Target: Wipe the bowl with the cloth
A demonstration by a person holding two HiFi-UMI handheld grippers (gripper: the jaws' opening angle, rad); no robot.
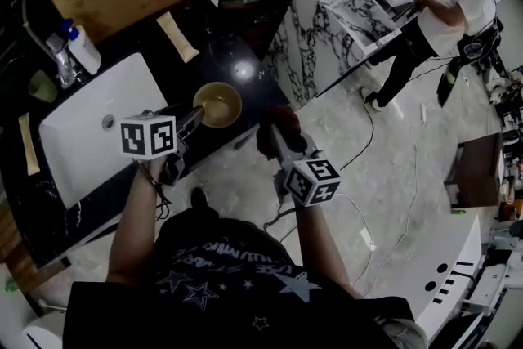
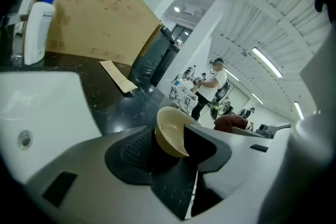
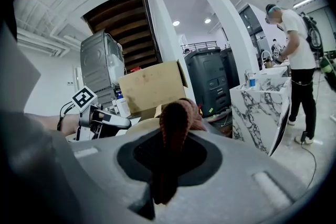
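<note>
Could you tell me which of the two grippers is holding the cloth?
The right gripper: its jaws are shut on the dark red cloth, whereas the left gripper stands open by the tan bowl, with no cloth.

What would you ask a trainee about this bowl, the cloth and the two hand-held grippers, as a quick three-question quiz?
1. Fill in: the left hand-held gripper has its jaws ____.
2. What does the right hand-held gripper clamp? A a sponge; B the cloth; C a spoon.
3. True or false: the bowl lies in the sink.
Key: 1 open. 2 B. 3 false: it sits on the black counter beside the sink.
</note>
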